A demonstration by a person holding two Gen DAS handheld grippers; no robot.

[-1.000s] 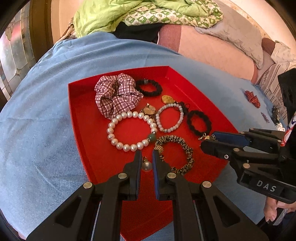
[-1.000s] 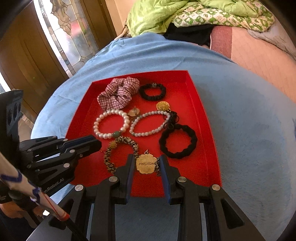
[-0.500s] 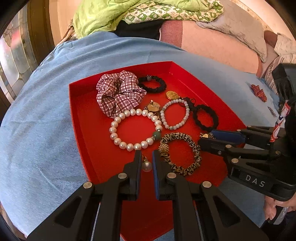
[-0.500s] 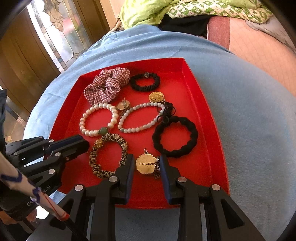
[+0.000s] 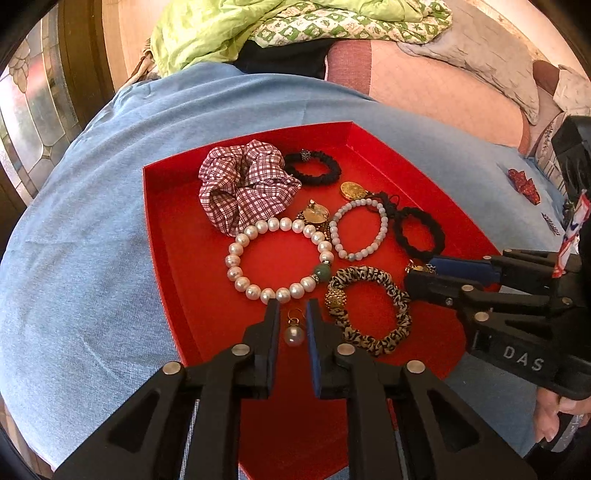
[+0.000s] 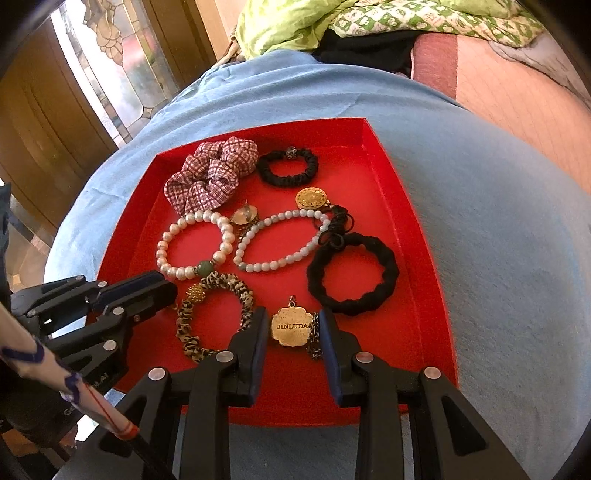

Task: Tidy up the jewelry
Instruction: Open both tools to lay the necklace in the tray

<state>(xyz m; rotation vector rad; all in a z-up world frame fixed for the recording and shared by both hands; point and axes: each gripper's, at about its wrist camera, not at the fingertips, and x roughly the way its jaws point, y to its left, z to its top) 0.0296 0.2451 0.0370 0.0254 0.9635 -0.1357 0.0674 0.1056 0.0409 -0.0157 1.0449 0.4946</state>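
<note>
A red tray (image 5: 184,266) on a blue cloth holds a plaid scrunchie (image 5: 243,188), a large pearl bracelet (image 5: 236,273), a small bead bracelet (image 5: 369,251), a leopard-print bracelet (image 5: 395,332) and black hair ties (image 5: 314,168). My left gripper (image 5: 293,303) is low over the tray's near part. Its jaws are opening, and a pearl drop earring (image 5: 294,334) lies between them with a little gap on each side. My right gripper (image 6: 292,312) is shut on a gold "JINLUDA" pendant (image 6: 291,326) with its chain, beside a large black hair tie (image 6: 352,273).
Each gripper shows in the other's view: the right gripper (image 5: 417,273) at the tray's right edge, the left gripper (image 6: 162,290) at its left. Small red clips (image 5: 522,184) lie on the cloth to the right. Green bedding (image 5: 229,29) and pillows lie behind, a glass door (image 6: 122,74) at left.
The left jaws have parted slightly around the pearl earring. The right gripper keeps the pendant between its fingers. The tray has slid a little in both views.
</note>
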